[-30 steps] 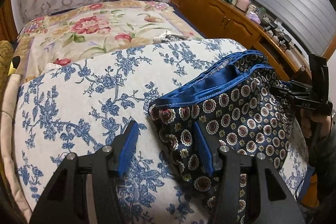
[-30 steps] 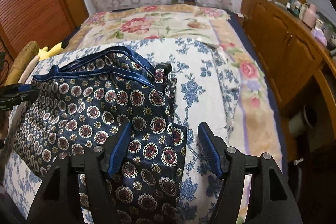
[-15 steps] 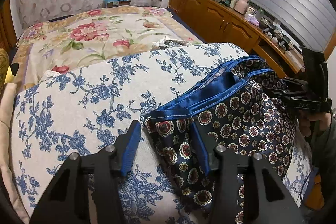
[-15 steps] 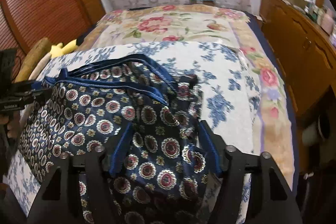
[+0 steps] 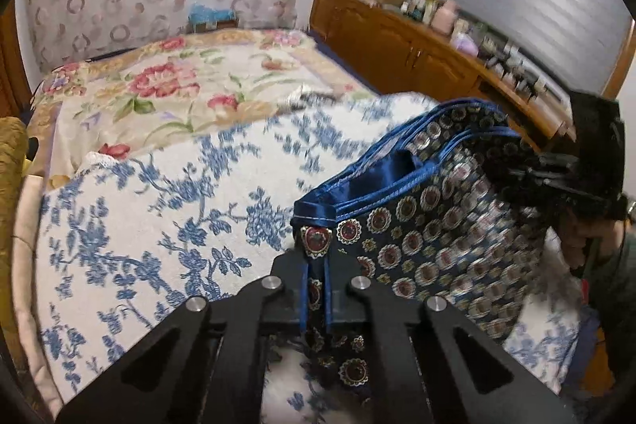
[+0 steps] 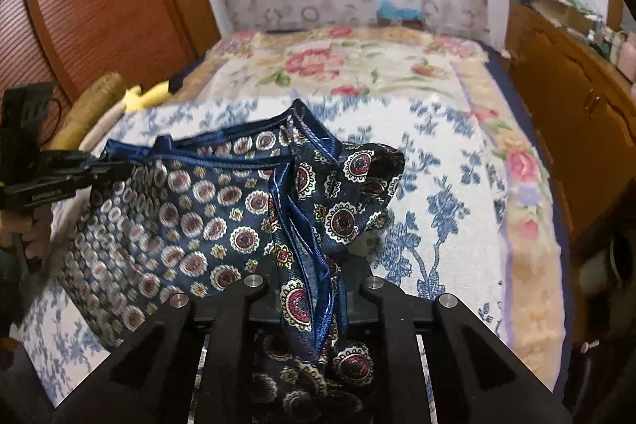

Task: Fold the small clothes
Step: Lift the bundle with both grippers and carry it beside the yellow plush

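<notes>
A dark navy garment (image 5: 429, 225) with round medallion print and shiny blue trim hangs stretched between both grippers, above the blue-flowered white cover (image 5: 159, 225). In the left wrist view my left gripper (image 5: 316, 265) is shut on the garment's near trimmed corner, and the right gripper (image 5: 556, 177) grips the far end. In the right wrist view the jaws of my right gripper (image 6: 314, 265) are closing, with a bunched corner of the garment (image 6: 190, 209) pinched between the pads. The left gripper (image 6: 59, 177) holds the opposite corner at the left edge.
A pink-flowered quilt (image 5: 179, 86) covers the far half of the bed. A wooden cabinet (image 6: 576, 114) crowded with small items runs along the right side. A slatted wooden door (image 6: 79, 6) and a brown cushion (image 6: 91, 98) are on the left.
Both grippers went from open around the garment's corners to closed on them. The garment rose off the cover and now hangs between them.
</notes>
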Demonstrator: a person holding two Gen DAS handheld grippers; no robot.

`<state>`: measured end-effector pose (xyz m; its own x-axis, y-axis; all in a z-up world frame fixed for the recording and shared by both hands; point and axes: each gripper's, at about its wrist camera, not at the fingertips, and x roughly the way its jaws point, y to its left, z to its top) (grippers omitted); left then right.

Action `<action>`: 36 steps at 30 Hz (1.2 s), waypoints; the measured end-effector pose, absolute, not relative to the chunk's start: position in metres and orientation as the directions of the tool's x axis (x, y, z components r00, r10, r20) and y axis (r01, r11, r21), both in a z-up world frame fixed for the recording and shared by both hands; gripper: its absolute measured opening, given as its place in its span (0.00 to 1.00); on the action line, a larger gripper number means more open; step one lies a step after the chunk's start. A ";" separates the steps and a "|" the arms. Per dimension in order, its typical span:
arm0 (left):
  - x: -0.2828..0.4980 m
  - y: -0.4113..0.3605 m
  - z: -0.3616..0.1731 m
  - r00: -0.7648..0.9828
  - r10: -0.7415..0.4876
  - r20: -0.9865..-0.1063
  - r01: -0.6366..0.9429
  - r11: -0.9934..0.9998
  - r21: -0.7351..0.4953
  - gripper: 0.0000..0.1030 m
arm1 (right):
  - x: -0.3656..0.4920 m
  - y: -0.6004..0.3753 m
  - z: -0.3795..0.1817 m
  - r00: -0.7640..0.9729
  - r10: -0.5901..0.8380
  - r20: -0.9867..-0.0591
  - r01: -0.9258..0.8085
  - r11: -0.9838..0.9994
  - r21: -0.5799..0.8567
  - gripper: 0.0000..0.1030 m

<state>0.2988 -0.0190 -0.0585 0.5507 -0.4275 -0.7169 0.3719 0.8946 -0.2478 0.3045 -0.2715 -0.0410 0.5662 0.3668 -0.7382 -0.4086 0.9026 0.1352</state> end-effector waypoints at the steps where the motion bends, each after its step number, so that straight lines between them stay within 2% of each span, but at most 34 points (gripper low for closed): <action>1: 0.294 -0.014 -0.051 0.570 -0.435 -0.697 0.363 0.894 -0.261 0.03 | 0.301 -0.270 -0.035 0.580 0.371 -0.725 -0.410 0.902 0.134 0.14; 7: 0.264 0.015 -0.014 0.661 -0.438 -0.609 0.338 0.899 -0.280 0.03 | 0.284 -0.244 0.009 0.651 0.417 -0.634 -0.464 0.880 0.102 0.13; 12: 0.240 0.051 0.009 0.730 -0.395 -0.558 0.292 0.918 -0.269 0.02 | 0.284 -0.207 0.036 0.664 0.471 -0.581 -0.536 0.841 0.069 0.13; 22: 0.177 0.158 0.044 0.861 -0.227 -0.455 0.109 0.956 -0.272 0.02 | 0.297 -0.080 0.096 0.606 0.614 -0.506 -0.735 0.676 -0.060 0.13; 29: 0.141 0.230 0.026 0.880 -0.081 -0.468 -0.068 0.954 -0.292 0.02 | 0.324 0.037 0.116 0.474 0.694 -0.542 -0.858 0.502 -0.107 0.13; 36: 0.126 0.277 -0.019 0.842 0.034 -0.539 -0.234 0.923 -0.307 0.02 | 0.348 0.176 0.086 0.337 0.685 -0.646 -0.931 0.343 -0.122 0.13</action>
